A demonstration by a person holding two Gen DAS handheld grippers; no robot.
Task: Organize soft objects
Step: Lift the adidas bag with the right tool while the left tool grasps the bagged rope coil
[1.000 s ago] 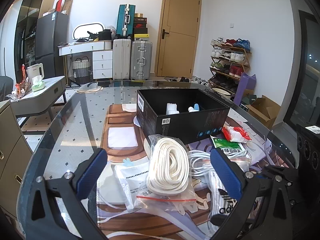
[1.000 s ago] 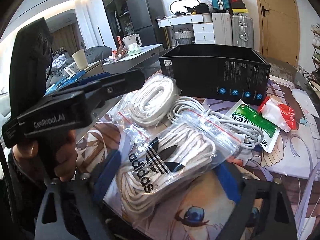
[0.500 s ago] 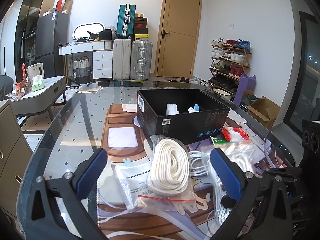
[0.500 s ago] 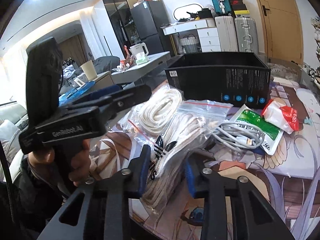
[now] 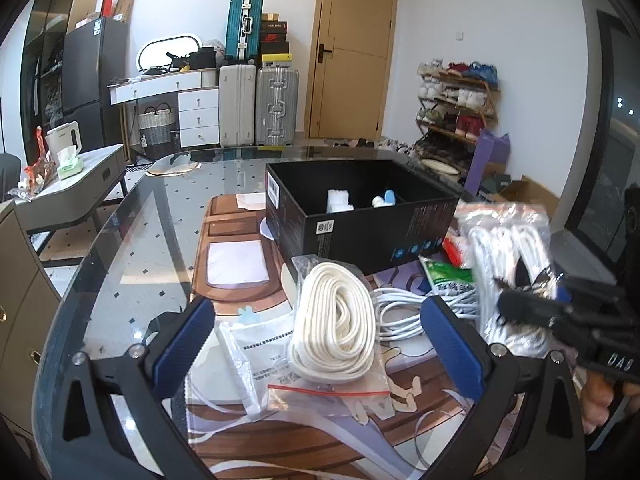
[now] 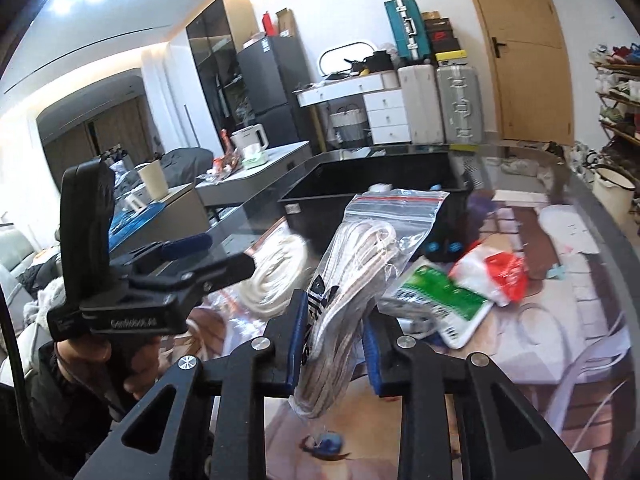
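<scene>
My right gripper (image 6: 334,338) is shut on a clear zip bag of white laces (image 6: 352,276) with a black trefoil logo, held up off the table; the bag also shows in the left wrist view (image 5: 508,272). My left gripper (image 5: 316,336) is open, its blue pads either side of a bagged coil of white rope (image 5: 336,320) lying on the table. An open black box (image 5: 360,216) stands behind, with small white and blue items inside. A white cable bundle (image 5: 400,316) lies right of the rope.
A green-and-white packet (image 6: 440,296) and a red-and-white packet (image 6: 496,272) lie on the patterned mat. A printed flat packet (image 5: 264,352) lies left of the rope. The glass table edge (image 5: 80,280) curves on the left. The left gripper body (image 6: 132,288) is beside the held bag.
My right gripper closed on the lace bag and lifted it off the table, toward the black box. My left gripper stayed open over the rope coil.
</scene>
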